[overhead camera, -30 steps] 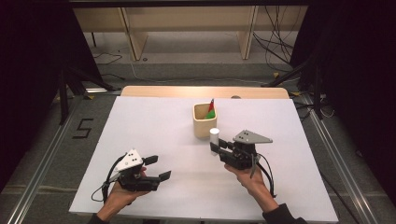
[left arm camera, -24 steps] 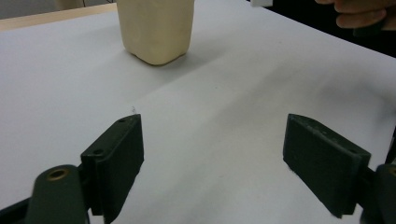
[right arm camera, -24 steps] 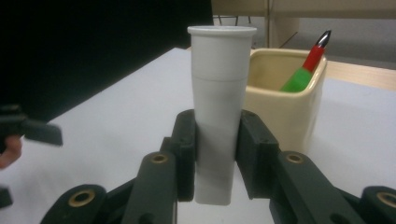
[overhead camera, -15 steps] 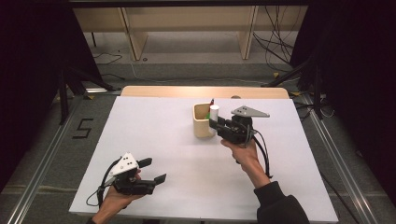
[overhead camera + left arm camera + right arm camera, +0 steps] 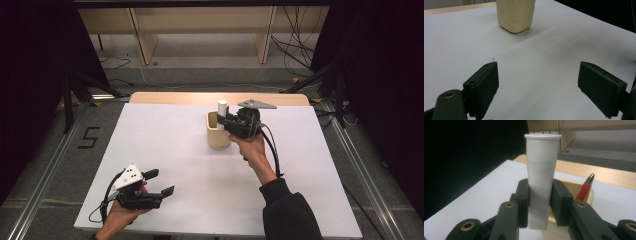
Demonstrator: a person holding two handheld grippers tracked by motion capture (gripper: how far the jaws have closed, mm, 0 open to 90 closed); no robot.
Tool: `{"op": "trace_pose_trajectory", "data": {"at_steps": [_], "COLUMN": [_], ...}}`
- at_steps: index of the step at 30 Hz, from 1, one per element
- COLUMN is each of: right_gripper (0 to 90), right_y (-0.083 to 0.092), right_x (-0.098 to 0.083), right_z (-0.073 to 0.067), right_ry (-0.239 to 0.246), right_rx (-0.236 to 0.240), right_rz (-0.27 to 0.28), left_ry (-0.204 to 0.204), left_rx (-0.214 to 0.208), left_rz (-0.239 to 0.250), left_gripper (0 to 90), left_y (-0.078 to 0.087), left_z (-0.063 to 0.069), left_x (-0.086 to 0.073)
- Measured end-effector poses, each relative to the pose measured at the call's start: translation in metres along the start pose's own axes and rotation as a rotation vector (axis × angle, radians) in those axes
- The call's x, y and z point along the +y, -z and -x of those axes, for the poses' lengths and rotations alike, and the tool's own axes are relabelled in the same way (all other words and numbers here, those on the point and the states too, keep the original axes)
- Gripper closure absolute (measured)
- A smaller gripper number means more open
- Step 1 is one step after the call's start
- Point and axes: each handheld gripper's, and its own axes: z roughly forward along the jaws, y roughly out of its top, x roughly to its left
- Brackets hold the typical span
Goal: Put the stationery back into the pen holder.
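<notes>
My right gripper (image 5: 223,121) (image 5: 539,206) is shut on a white tube (image 5: 541,180) (image 5: 222,112), held upright over the rim of a cream holder cup (image 5: 217,136) (image 5: 571,195) at the table's far middle. A red pen (image 5: 584,188) stands inside that cup. My left gripper (image 5: 161,182) (image 5: 544,82) rests low near the front left of the white table (image 5: 165,145), its jaws wide apart with nothing between them. In the left gripper view the cream cup (image 5: 515,13) stands farther off on the white surface.
A wooden strip (image 5: 165,97) runs along the table's far edge. Beyond it are wooden shelf legs (image 5: 145,40) and loose cables (image 5: 295,50) on the floor. Dark stands (image 5: 75,85) flank both sides of the table.
The right hand has carried the white tube away from me and upward, from the table's middle to just above the cup. The left hand has stayed put.
</notes>
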Motion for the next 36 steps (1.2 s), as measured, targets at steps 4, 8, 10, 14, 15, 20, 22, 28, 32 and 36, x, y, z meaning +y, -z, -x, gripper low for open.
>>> {"op": "trace_pose_trajectory", "data": {"at_steps": [4,8,10,14,15,20,22,28,32,36], "right_gripper": [70.3,70.3,70.3,70.3,70.3,70.3,70.3,70.2,70.0,69.6], "right_y": [-0.009,-0.018,-0.022,-0.030,-0.032,-0.039,-0.042,-0.050,-0.054,-0.057], "right_x": [0.005,0.006,0.007,0.008,0.008,0.007,0.006,0.001,-0.001,-0.004], "right_z": [0.001,0.000,-0.001,-0.002,-0.002,-0.002,-0.001,-0.001,0.000,0.001], "right_ry": [-0.002,-0.006,-0.003,0.005,0.005,0.016,0.009,0.016,0.009,0.014], "right_rx": [-0.014,-0.026,-0.034,-0.051,-0.055,-0.086,-0.089,-0.130,-0.149,-0.173], "right_rz": [-0.008,-0.014,-0.018,-0.025,-0.027,-0.042,-0.046,-0.079,-0.091,-0.109], "left_ry": [0.002,0.024,0.017,0.011,0.012,0.014,0.015,0.013,0.016,0.015], "left_rx": [0.009,0.002,0.005,0.001,0.000,-0.003,-0.004,-0.003,-0.005,-0.005], "left_rz": [-0.004,-0.006,-0.007,-0.014,-0.011,-0.004,-0.005,-0.006,-0.014,-0.016], "left_gripper": [16.7,16.1,16.0,16.0,15.9,15.9,15.9,15.9,15.9,15.9], "left_y": [-0.001,-0.003,-0.003,-0.004,-0.004,-0.003,-0.003,-0.004,-0.004,-0.004], "left_z": [-0.001,-0.002,-0.001,0.000,0.000,0.001,0.001,0.001,0.000,0.000], "left_x": [-0.001,-0.002,-0.002,-0.002,-0.002,-0.002,-0.002,-0.002,-0.002,-0.002]}}
